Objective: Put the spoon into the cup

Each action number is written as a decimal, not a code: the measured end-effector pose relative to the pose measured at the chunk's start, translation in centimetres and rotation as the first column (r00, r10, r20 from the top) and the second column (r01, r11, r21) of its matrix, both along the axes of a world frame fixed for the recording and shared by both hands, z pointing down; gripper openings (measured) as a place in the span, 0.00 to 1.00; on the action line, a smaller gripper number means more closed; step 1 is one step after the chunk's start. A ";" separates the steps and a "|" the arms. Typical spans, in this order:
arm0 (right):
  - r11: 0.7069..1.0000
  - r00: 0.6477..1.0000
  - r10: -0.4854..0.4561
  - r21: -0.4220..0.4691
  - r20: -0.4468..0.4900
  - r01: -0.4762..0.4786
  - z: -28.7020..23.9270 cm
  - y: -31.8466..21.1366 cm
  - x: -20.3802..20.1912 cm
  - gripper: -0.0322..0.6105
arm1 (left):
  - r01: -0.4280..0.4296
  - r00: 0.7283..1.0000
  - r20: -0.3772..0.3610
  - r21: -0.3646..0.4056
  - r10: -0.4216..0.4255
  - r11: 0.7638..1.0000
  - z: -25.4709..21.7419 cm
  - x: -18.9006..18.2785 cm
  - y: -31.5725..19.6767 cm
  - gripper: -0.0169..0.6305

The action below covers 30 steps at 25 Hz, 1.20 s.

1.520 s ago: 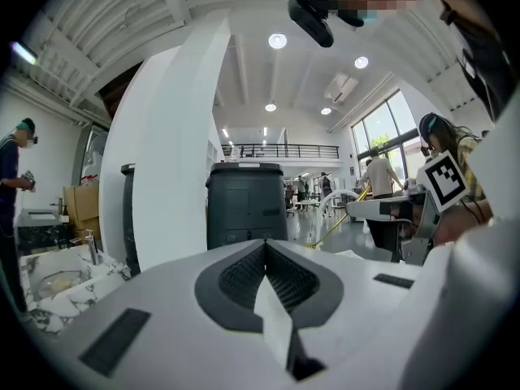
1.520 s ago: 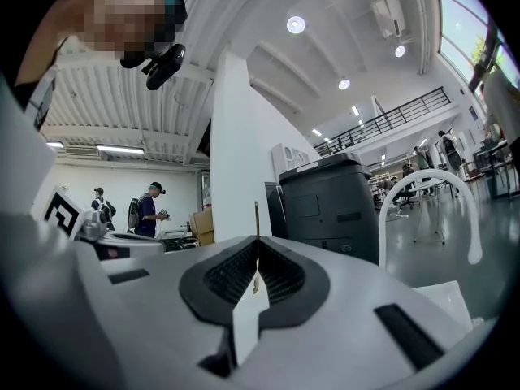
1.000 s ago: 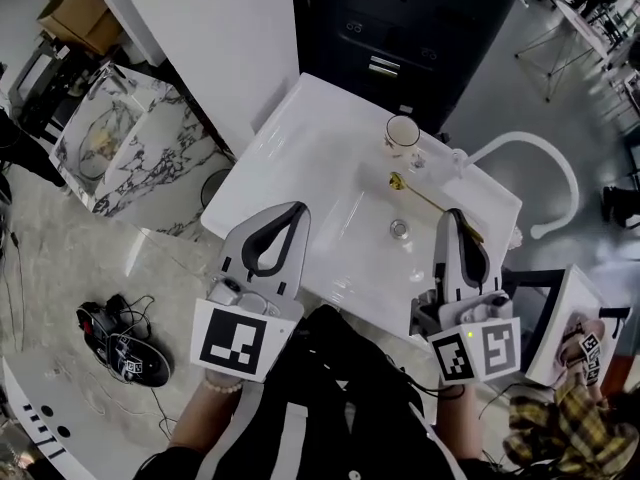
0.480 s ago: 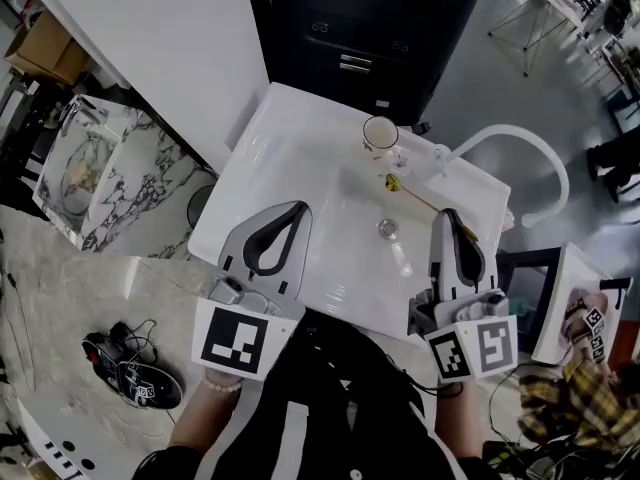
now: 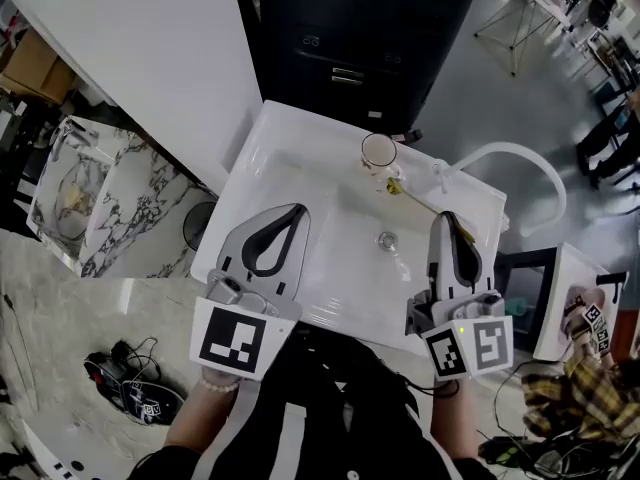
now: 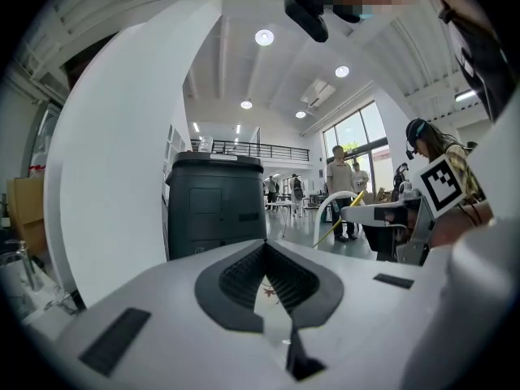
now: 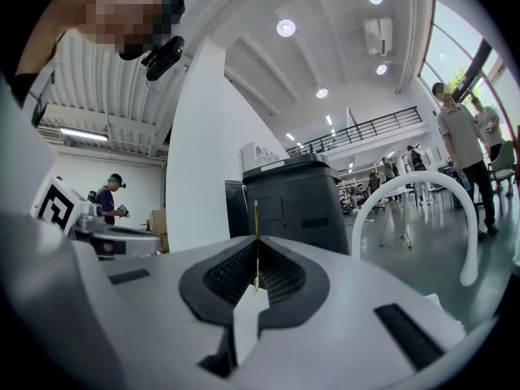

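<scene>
No readable brand or label is found. Only the square black-and-white markers (image 5: 235, 340) on the cubes carry print, and the lettering on a white box (image 7: 264, 156) above the cabinet (image 5: 370, 38) is too small to be read. The left hand-held gripper (image 5: 292, 213) is clenched with nothing between its jaws and is held over the near left part of the table (image 5: 290, 168). The right hand-held gripper (image 5: 452, 223) is clamped on the handle end of the spoon (image 5: 420, 199). In the right gripper view the handle is seen only as a thin gold line rising from the closed jaws. The spoon is outside the cup (image 5: 378, 152). Its bowl lies just beside the cup on the cup's right, and it cannot be told whether the two touch. The cup stands upright near the far edge of the table, in front of the cabinet. Its inside cannot be made out. The handle end is hidden by the right jaws. The near edge of the table is covered by the person's body. A drain (image 5: 386, 238) is set in the recessed middle of the table, between the two hand-held grippers and apart from both. A white arched tube (image 5: 520, 153) rises beyond the right edge.
</scene>
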State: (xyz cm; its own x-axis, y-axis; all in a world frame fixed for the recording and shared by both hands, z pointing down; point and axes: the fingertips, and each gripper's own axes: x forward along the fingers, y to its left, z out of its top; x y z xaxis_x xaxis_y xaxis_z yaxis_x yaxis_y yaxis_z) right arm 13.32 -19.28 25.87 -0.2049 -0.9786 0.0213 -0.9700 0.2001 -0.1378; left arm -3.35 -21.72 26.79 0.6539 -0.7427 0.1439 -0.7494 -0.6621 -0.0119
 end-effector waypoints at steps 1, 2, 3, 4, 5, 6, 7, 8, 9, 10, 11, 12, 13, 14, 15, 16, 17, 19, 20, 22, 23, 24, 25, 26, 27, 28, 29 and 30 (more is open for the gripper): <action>1.000 1.000 0.003 -0.002 -0.006 -0.003 0.1 -0.3 -0.1 0.06 | -0.002 1.000 0.000 0.001 0.002 1.000 0.0 -0.2 -0.2 0.03; 1.000 1.000 0.006 -0.005 -0.013 -0.006 0.2 -0.7 -0.2 0.06 | -0.003 1.000 -0.002 0.000 0.003 1.000 0.1 -0.4 -0.3 0.03; 1.000 1.000 0.009 -0.007 -0.020 -0.009 0.4 -1.0 -0.2 0.06 | -0.003 1.000 -0.005 -0.003 0.003 1.000 0.1 -0.5 -0.4 0.03; 1.000 1.000 0.011 -0.009 -0.026 -0.011 0.5 -1.4 -0.1 0.06 | -0.001 1.000 -0.008 -0.006 0.001 1.000 0.1 -0.7 -0.5 0.03; 1.000 0.999 0.013 -0.011 -0.030 -0.013 0.7 -1.9 -0.1 0.06 | 0.001 1.000 -0.009 -0.008 -0.001 1.000 0.1 -0.9 -0.6 0.03; 1.000 0.999 0.013 -0.013 -0.035 -0.013 0.9 -2.4 -0.2 0.06 | 0.003 1.000 -0.007 -0.010 -0.003 1.000 0.1 -1.1 -0.7 0.03; 1.000 0.999 0.011 -0.017 -0.040 -0.012 1.1 -2.9 -0.3 0.06 | 0.006 1.000 -0.004 -0.010 -0.006 1.000 0.1 -1.4 -0.8 0.03; 1.000 0.999 0.008 -0.023 -0.048 -0.009 1.4 -3.4 -0.4 0.06 | 0.010 1.000 -0.002 -0.011 -0.010 1.000 0.2 -1.7 -0.9 0.03; 1.000 0.998 0.003 -0.029 -0.058 -0.005 1.7 -3.8 -0.5 0.06 | 0.015 1.000 -0.001 -0.012 -0.015 1.000 0.3 -2.0 -0.9 0.03; 0.999 0.998 -0.001 -0.036 -0.068 -0.001 2.0 -4.2 -0.6 0.06 | 0.022 1.000 -0.001 -0.013 -0.022 1.000 0.3 -2.3 -1.0 0.03; 0.999 0.997 -0.005 -0.041 -0.076 0.002 2.3 -4.6 -0.6 0.06 | 0.029 1.000 -0.002 -0.014 -0.029 0.999 0.4 -2.6 -1.1 0.03; 0.999 0.996 -0.007 -0.046 -0.083 0.004 2.6 -5.1 -0.7 0.06 | 0.036 0.999 -0.002 -0.014 -0.036 0.999 0.4 -2.9 -1.2 0.03; 0.999 0.996 -0.008 -0.050 -0.089 0.004 3.0 -5.6 -0.9 0.06 | 0.043 0.999 -0.001 -0.014 -0.043 0.999 0.4 -3.4 -1.3 0.03; 0.998 0.996 -0.009 -0.055 -0.093 0.004 3.3 -6.2 -1.0 0.06 | 0.050 0.999 -0.001 -0.015 -0.050 0.999 0.5 -3.8 -1.5 0.03; 0.998 0.995 -0.009 -0.061 -0.099 0.003 3.6 -6.8 -1.1 0.06 | 0.056 0.998 0.000 -0.015 -0.056 0.998 0.6 -4.3 -1.7 0.03; 0.998 0.994 -0.010 -0.068 -0.106 0.003 4.0 -7.3 -1.2 0.06 | 0.062 0.998 0.000 -0.017 -0.062 0.998 0.6 -4.7 -1.8 0.03; 0.997 0.994 -0.011 -0.075 -0.113 0.002 4.3 -7.7 -1.2 0.06 | 0.068 0.998 0.000 -0.019 -0.068 0.998 0.6 -4.9 -1.8 0.03; 0.996 0.992 -0.008 -0.087 -0.128 -0.003 4.9 -8.4 -1.0 0.06 | 0.080 0.997 0.003 -0.022 -0.080 0.997 0.6 -5.3 -1.7 0.03; 0.996 0.991 -0.005 -0.092 -0.132 -0.007 5.2 -8.8 -0.9 0.06 | 0.086 0.996 0.004 -0.023 -0.086 0.996 0.7 -5.4 -1.6 0.03; 0.995 0.991 0.002 -0.103 -0.136 -0.016 5.8 -9.6 -0.7 0.06 | 0.095 0.995 0.005 -0.025 -0.095 0.995 0.7 -5.8 -1.7 0.03; 0.994 0.990 0.005 -0.109 -0.138 -0.021 6.1 -10.0 -0.6 0.06 | 0.099 0.995 0.005 -0.025 -0.099 0.995 0.8 -5.9 -1.8 0.03; 0.993 0.990 0.009 -0.116 -0.141 -0.025 6.4 -10.4 -0.5 0.06 | 0.103 0.995 0.005 -0.027 -0.103 0.994 0.8 -6.1 -1.9 0.03; 0.992 0.989 0.011 -0.123 -0.144 -0.029 6.7 -10.7 -0.5 0.06 | 0.108 0.994 0.005 -0.030 -0.108 0.994 0.9 -6.4 -1.9 0.03; 0.991 0.989 0.014 -0.130 -0.147 -0.033 7.1 -11.0 -0.5 0.06 | 0.114 0.994 0.004 -0.033 -0.114 0.993 1.0 -6.6 -1.9 0.03; 0.990 0.989 0.016 -0.138 -0.150 -0.037 7.5 -11.3 -0.4 0.06 | 0.119 0.993 0.003 -0.037 -0.119 0.992 1.1 -6.9 -1.9 0.03; 0.989 0.988 0.017 -0.146 -0.152 -0.040 7.9 -11.6 -0.4 0.06 | 0.124 0.992 0.004 -0.040 -0.124 0.991 1.2 -7.1 -2.0 0.03; 0.987 0.988 0.019 -0.154 -0.154 -0.043 8.2 -11.9 -0.3 0.06 | 0.127 0.992 0.006 -0.041 -0.127 0.991 1.3 -7.3 -2.0 0.03; 0.986 0.987 0.020 -0.162 -0.157 -0.045 8.6 -12.2 -0.2 0.06 | 0.130 0.992 0.008 -0.042 -0.130 0.991 1.4 -7.4 -2.1 0.03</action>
